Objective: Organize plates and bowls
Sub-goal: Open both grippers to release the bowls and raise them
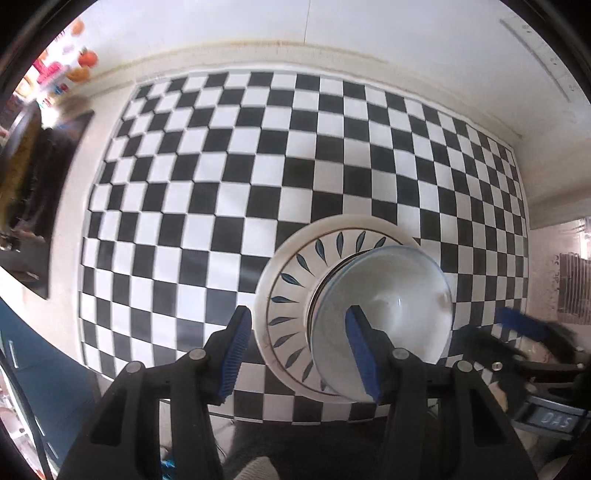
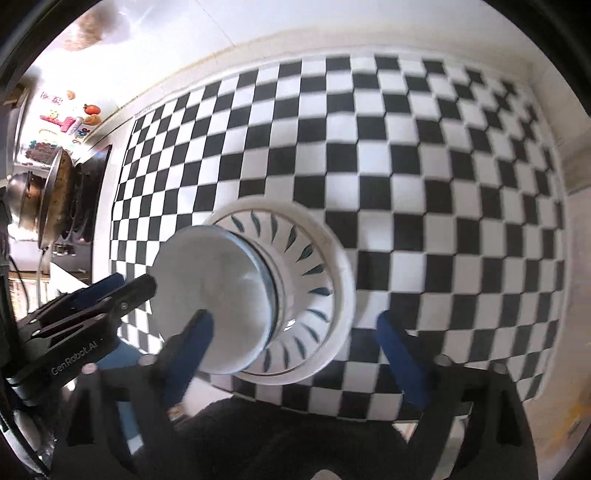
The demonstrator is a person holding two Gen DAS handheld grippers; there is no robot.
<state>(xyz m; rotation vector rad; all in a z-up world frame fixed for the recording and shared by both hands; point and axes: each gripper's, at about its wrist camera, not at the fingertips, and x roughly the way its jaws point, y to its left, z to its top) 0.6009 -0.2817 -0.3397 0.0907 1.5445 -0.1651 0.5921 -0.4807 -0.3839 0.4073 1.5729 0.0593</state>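
Note:
A white plate with blue leaf marks (image 1: 286, 291) lies on the checkered mat near its front edge; it also shows in the right wrist view (image 2: 325, 258). A white bowl with a blue-grey rim (image 1: 391, 295) sits inside it, seen too in the right wrist view (image 2: 218, 291). My left gripper (image 1: 299, 354) is open above the plate's near-left rim, empty. My right gripper (image 2: 295, 354) is open over the plate's near rim, empty. The right gripper shows blurred in the left wrist view (image 1: 532, 332), and the left gripper in the right wrist view (image 2: 110, 288).
The black-and-white checkered mat (image 1: 258, 166) covers a white counter. A stove with a pan and a pot (image 2: 55, 192) stands at the left. A white wall (image 1: 332, 26) runs behind. A dark cloth (image 2: 295, 435) lies at the front edge.

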